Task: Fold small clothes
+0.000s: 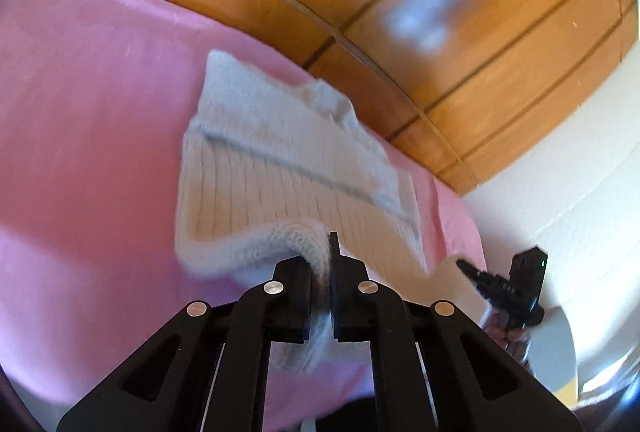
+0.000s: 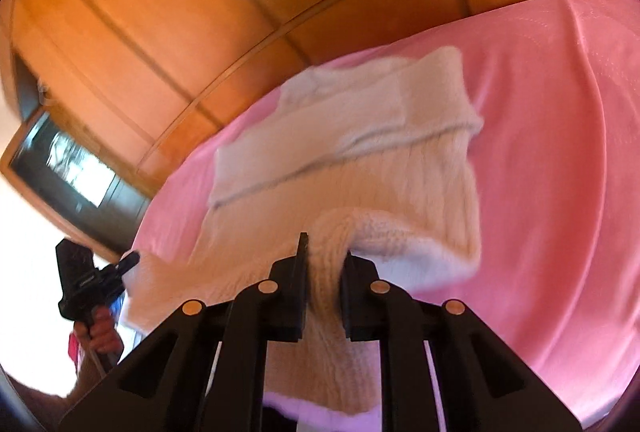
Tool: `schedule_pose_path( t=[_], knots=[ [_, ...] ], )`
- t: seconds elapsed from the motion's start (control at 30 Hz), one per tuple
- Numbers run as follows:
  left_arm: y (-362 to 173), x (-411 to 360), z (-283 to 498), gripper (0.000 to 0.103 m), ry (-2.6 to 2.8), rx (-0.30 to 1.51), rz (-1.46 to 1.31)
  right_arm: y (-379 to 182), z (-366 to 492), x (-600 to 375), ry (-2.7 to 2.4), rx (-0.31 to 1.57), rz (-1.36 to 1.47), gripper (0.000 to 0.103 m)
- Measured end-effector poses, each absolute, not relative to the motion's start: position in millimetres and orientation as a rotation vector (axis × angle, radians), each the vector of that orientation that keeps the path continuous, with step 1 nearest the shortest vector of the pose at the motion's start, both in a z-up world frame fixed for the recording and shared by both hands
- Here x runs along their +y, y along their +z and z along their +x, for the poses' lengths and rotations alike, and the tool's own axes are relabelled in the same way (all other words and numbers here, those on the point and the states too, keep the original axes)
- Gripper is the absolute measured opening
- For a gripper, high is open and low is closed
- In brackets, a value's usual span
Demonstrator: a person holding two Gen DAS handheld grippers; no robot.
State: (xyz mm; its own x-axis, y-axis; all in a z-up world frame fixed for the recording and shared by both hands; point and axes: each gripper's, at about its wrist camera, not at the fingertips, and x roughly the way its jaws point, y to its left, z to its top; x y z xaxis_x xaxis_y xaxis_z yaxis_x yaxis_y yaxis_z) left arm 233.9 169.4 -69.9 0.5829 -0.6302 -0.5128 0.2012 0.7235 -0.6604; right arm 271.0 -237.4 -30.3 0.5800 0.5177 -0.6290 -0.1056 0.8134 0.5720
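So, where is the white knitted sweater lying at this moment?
The white knitted sweater lies in the middle of both views on the pink sheet, before the wooden wardrobe; the left tongs and right tongs pinch its near edge.

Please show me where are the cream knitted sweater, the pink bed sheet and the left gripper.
Cream knitted sweater [image 1: 288,152]: left wrist view, on its ribbed body.
Pink bed sheet [image 1: 88,104]: left wrist view, on a bare part.
Left gripper [image 1: 320,264]: left wrist view, between its fingertips, clamped on the sweater's hem.

Motion blur smears the knit sweater [image 1: 280,160] across the pink bed [image 1: 80,112]; its pinched hem vanishes between the left hand-held gripper [image 1: 321,272] pads.
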Motion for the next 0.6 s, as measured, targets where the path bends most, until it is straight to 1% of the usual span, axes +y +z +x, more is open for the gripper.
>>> schedule_pose_path(
  t=[0.1,0.13,0.17,0.2,0.23,0.27,0.3,0.33,0.37,0.4,0.47,0.5,0.53,0.6],
  knots=[
    [-69.0,166.0,272.2,0.006,-0.456,0.812,-0.588,-40.2,306.3,-243.2,0.316,0.884,0.554,0.012],
    [-71.4,166.4,286.7,0.006,-0.432,0.822,-0.595,-41.3,311.9,-245.5,0.304,0.883,0.562,0.015],
    [-75.2,167.3,299.4,0.008,-0.394,0.836,-0.607,-41.9,320.2,-249.1,0.287,0.878,0.568,0.028],
    [-79.5,171.8,314.9,0.022,-0.357,0.855,-0.631,-43.2,328.2,-253.2,0.273,0.872,0.590,0.043],
    [-81.9,175.0,320.4,0.040,-0.343,0.855,-0.653,-42.3,333.8,-259.9,0.265,0.859,0.617,0.075],
    [-83.3,179.9,323.8,0.048,-0.323,0.841,-0.675,-40.8,333.3,-265.3,0.243,0.830,0.645,0.082],
    [-84.1,186.7,324.1,0.056,-0.274,0.813,-0.685,-38.3,327.2,-274.6,0.241,0.818,0.651,0.082],
    [-84.7,192.0,324.4,0.056,-0.250,0.802,-0.674,-36.8,323.3,-280.7,0.247,0.814,0.652,0.085],
    [-85.9,194.3,323.2,0.056,-0.242,0.802,-0.648,-37.3,317.5,-284.8,0.240,0.811,0.647,0.089],
    [-89.9,196.4,319.3,0.056,-0.235,0.808,-0.607,-37.2,311.9,-291.1,0.226,0.812,0.637,0.090],
    [-99.7,199.8,307.7,0.060,-0.236,0.819,-0.552,-44.1,295.1,-293.7,0.206,0.833,0.591,0.090],
    [-107.5,199.1,298.4,0.066,-0.258,0.836,-0.516,-47.3,291.5,-293.3,0.200,0.844,0.567,0.090],
    [-114.8,197.0,292.7,0.068,-0.278,0.851,-0.489,-51.3,287.0,-292.2,0.193,0.858,0.532,0.090],
    [-130.5,188.2,280.2,0.068,-0.312,0.889,-0.424,-62.7,279.9,-282.8,0.183,0.890,0.445,0.090]
  ],
)
